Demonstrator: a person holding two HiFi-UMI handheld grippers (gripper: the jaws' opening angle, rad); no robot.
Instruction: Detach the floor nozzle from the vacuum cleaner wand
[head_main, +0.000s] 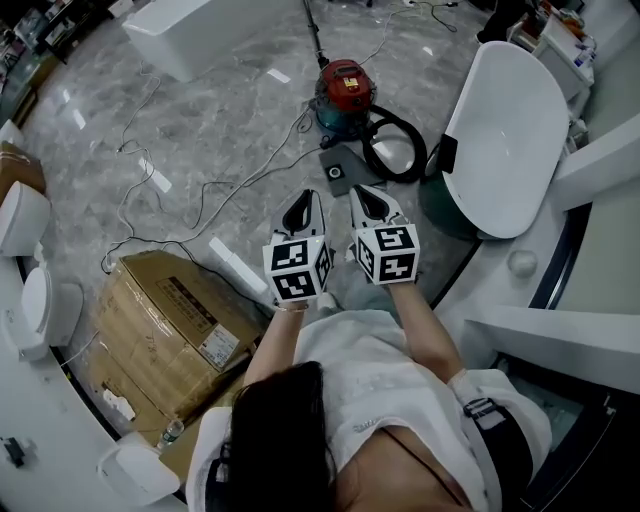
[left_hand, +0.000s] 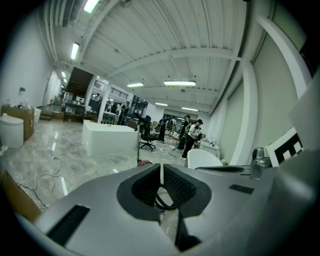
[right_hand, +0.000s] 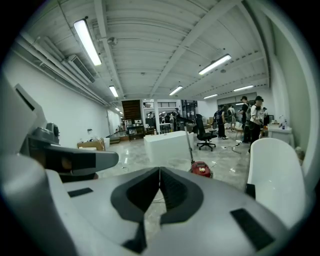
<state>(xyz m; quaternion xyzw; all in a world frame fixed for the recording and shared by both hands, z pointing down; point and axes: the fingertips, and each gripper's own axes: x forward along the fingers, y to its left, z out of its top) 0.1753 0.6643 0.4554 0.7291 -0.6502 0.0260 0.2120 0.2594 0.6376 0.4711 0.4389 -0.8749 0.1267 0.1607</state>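
left hand-held gripper (head_main: 311, 196) and right hand-held gripper (head_main: 362, 191), both closed on nothing, hover well short of the dark floor nozzle (head_main: 337, 170), which lies beside the wand (head_main: 314, 35), coiled hose (head_main: 400, 150) and red vacuum cleaner (head_main: 343, 90) on the marble floor (head_main: 220, 120); detaching apparently not begun.

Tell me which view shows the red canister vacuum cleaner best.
Head view: the red canister vacuum cleaner sits whole, with its black hose coiled beside it. The right gripper view shows it small and distant; the left gripper view only a red sliver.
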